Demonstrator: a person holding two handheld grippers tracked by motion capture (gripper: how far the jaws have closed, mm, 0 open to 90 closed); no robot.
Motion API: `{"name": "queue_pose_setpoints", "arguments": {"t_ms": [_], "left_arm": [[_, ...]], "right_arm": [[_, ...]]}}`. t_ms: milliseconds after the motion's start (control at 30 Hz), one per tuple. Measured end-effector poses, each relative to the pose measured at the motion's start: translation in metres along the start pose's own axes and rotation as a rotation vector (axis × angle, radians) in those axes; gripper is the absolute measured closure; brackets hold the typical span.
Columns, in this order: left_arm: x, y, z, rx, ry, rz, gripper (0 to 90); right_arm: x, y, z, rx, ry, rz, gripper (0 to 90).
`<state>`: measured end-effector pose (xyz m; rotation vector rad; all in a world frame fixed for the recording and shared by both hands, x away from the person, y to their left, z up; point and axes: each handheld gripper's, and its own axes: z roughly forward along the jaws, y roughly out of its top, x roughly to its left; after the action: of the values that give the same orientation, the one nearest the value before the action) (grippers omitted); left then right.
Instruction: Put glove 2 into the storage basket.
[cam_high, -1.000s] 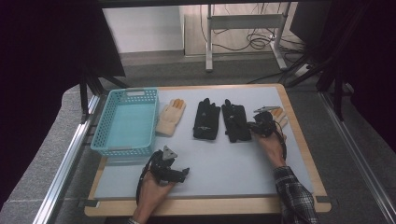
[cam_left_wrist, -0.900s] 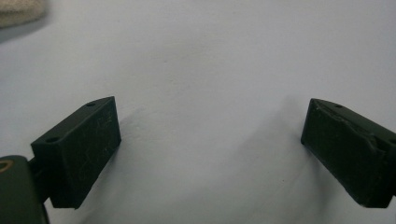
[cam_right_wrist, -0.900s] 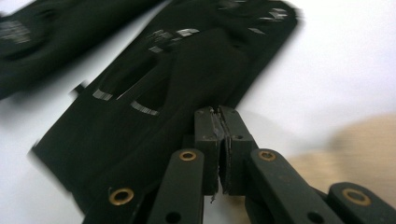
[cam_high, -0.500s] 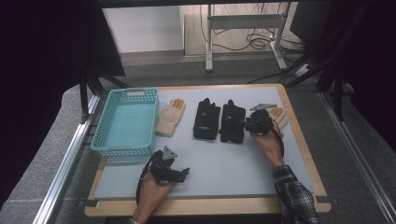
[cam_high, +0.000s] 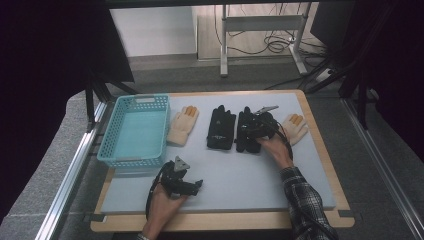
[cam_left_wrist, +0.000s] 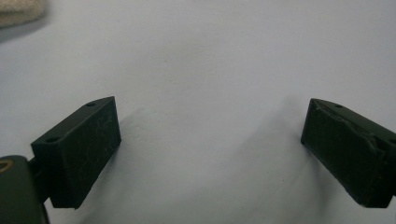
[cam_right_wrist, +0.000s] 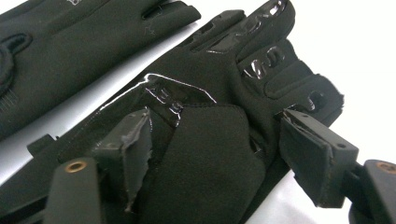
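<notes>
Four gloves lie in a row on the grey mat (cam_high: 240, 175): a cream glove (cam_high: 182, 125), a black glove (cam_high: 221, 127), a second black glove (cam_high: 246, 132) and another cream glove (cam_high: 295, 126). My right gripper (cam_high: 256, 129) hovers over the second black glove (cam_right_wrist: 224, 84). Its jaws have just been opening and now straddle the glove's palm side, open (cam_right_wrist: 219, 126). My left gripper (cam_high: 196, 186) rests near the front of the mat, its jaws wide open (cam_left_wrist: 210, 112) over bare mat with nothing between them.
A light blue plastic basket (cam_high: 116, 150) stands at the left of the mat, beside the left cream glove (cam_left_wrist: 18, 11). The mat lies on a wooden board (cam_high: 330, 165). Table legs and cables (cam_high: 270, 45) are on the floor beyond.
My right gripper has moved left, off the right cream glove and over the second black glove, and its jaws have opened. The left hand has kept still.
</notes>
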<state>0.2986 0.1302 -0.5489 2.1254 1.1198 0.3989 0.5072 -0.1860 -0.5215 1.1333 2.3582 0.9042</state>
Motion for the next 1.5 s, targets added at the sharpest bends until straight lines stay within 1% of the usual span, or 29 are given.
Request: {"name": "queue_pose_setpoints", "arguments": {"t_ms": [33, 67, 100, 133, 167, 233, 333, 400, 500, 533, 667, 767, 833, 867, 933, 1100, 1233, 1367, 1500], "left_arm": [[0.000, 0.000, 0.000, 0.000, 0.000, 0.000, 4.9], [0.000, 0.000, 0.000, 0.000, 0.000, 0.000, 4.9], [0.000, 0.000, 0.000, 0.000, 0.000, 0.001, 4.9], [0.000, 0.000, 0.000, 0.000, 0.000, 0.000, 4.9], [0.000, 0.000, 0.000, 0.000, 0.000, 0.000, 4.9], [0.000, 0.000, 0.000, 0.000, 0.001, 0.001, 4.9], [0.000, 0.000, 0.000, 0.000, 0.001, 0.001, 4.9], [0.000, 0.000, 0.000, 0.000, 0.000, 0.000, 4.9], [0.000, 0.000, 0.000, 0.000, 0.000, 0.000, 4.9], [0.000, 0.000, 0.000, 0.000, 0.000, 0.000, 5.0], [0.000, 0.000, 0.000, 0.001, 0.000, 0.000, 4.9], [0.000, 0.000, 0.000, 0.000, 0.000, 0.000, 4.9], [0.000, 0.000, 0.000, 0.001, 0.000, 0.000, 4.9], [0.000, 0.000, 0.000, 0.001, 0.000, 0.000, 5.0], [0.000, 0.000, 0.000, 0.001, 0.000, 0.001, 4.9], [0.000, 0.000, 0.000, 0.001, 0.000, 0.000, 4.9], [0.000, 0.000, 0.000, 0.001, 0.000, -0.001, 4.9], [0.000, 0.000, 0.000, 0.001, 0.000, 0.000, 4.9], [0.000, 0.000, 0.000, -0.003, 0.000, -0.004, 4.9]], "right_arm": [[0.001, 0.000, 0.000, 0.007, 0.006, 0.012, 33.0], [0.002, 0.001, -0.001, 0.011, 0.006, 0.020, 36.1], [0.002, 0.001, -0.002, 0.022, 0.003, 0.025, 42.6], [0.004, 0.002, -0.004, 0.034, -0.001, 0.026, 51.6], [0.005, 0.003, -0.005, 0.042, -0.010, 0.021, 57.3], [0.007, 0.003, -0.006, 0.049, -0.001, 0.019, 69.4], [0.010, 0.002, -0.007, 0.046, -0.019, 0.016, 77.1], [0.010, 0.003, -0.008, 0.044, -0.021, 0.018, 80.3], [0.007, 0.002, -0.011, 0.034, -0.007, 0.047, 81.9], [0.006, 0.001, -0.012, 0.031, -0.004, 0.049, 81.9], [0.002, -0.003, -0.022, -0.002, 0.022, 0.087, 81.9], [0.001, -0.003, -0.033, -0.025, 0.031, 0.093, 81.9], [0.002, -0.001, -0.044, -0.046, 0.043, 0.099, 81.9], [0.002, -0.001, -0.044, -0.046, 0.043, 0.099, 81.9], [0.005, 0.002, -0.057, -0.064, 0.044, 0.093, 81.8], [0.008, 0.002, -0.070, -0.087, 0.062, 0.097, 81.9], [0.014, 0.002, -0.082, -0.105, 0.077, 0.094, 81.8], [0.025, 0.000, -0.097, -0.120, 0.091, 0.077, 81.7], [0.036, -0.003, -0.109, -0.137, 0.114, 0.083, 81.7]]}}
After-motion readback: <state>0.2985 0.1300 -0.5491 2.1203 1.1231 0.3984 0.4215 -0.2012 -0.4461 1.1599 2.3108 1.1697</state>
